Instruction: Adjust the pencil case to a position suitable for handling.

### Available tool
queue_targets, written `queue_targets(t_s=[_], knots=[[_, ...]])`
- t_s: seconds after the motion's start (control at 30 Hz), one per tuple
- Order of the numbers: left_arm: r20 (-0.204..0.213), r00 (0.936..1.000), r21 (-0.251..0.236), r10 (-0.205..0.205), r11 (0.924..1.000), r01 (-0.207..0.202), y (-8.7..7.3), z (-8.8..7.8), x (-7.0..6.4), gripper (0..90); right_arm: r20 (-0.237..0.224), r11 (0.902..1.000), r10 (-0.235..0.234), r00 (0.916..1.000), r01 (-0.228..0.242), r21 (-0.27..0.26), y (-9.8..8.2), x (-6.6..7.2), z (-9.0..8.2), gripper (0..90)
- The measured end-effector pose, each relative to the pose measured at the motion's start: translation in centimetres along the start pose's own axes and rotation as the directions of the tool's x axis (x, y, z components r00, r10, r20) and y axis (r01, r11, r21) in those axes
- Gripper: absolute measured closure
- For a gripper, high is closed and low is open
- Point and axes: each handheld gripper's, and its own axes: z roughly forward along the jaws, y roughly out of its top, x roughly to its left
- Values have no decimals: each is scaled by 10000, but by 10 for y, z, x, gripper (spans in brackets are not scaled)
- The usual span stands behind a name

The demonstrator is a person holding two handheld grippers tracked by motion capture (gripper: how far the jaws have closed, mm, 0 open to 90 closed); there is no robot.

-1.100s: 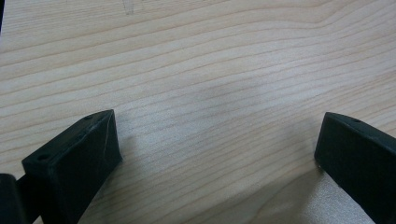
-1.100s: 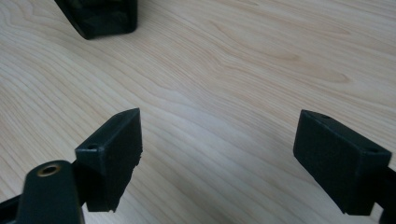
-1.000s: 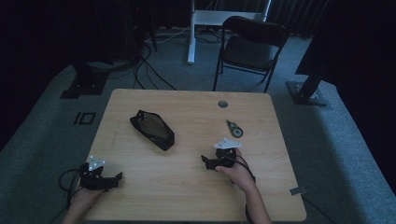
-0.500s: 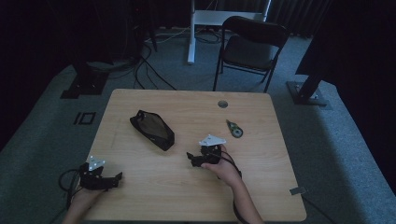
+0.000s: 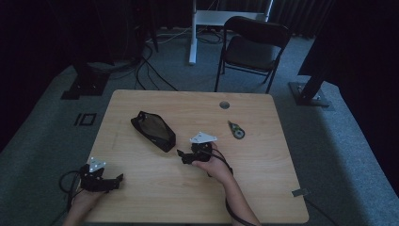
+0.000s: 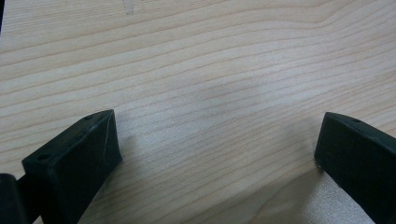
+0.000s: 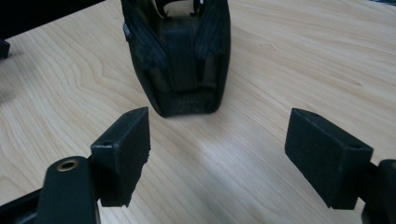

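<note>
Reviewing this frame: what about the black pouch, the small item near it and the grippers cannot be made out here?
- Black pouch: its far end is cut off by the top edge of the right gripper view; contents hidden by its own walls.
- Small green-and-black item: too small and dim in the high view to identify.
- Left gripper: high view too dark for jaw detail.
- Right gripper: open, nothing between its jaws.

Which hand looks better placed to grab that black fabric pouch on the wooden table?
The right. Its tongs stand open, aimed at the near end of the black fabric pouch. The left tongs rest by the table's near-left edge, facing bare wood.
</note>
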Motion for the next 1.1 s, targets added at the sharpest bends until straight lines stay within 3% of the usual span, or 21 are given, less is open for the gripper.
queue_targets(t_s=[0.17,0.43,0.67,0.73,0.83,0.93,0.97,1.0,1.1], knots=[[-1,10000,-2,-1,10000,1,0,0,0,1,-23,10000,-48,10000,48,-20,5,4,7,231],[2,10000,15,6,10000,-6,0,0,0,1,173,9990,-420,9990,423,-169,13,14,18,320],[0,10000,13,0,10000,0,0,0,0,1,175,9984,-529,9984,532,-186,17,16,30,452],[1,10000,12,-1,10000,1,0,0,0,1,183,9980,-614,9979,617,-148,18,16,35,533],[0,10000,11,1,10000,-1,0,0,0,1,57,9986,-502,9987,503,-144,19,14,37,552],[2,10000,14,4,10000,-4,0,0,0,1,14,9968,-794,9968,794,74,19,15,40,623],[1,10000,16,8,10000,-8,0,0,0,1,-222,9974,-693,9973,697,157,20,15,40,688],[0,10000,16,3,10000,-3,0,0,0,1,-179,9971,-723,9972,726,219,20,15,41,721],[0,10000,17,8,10000,-8,0,0,0,1,-320,9966,-742,9967,752,328,21,15,41,728]])
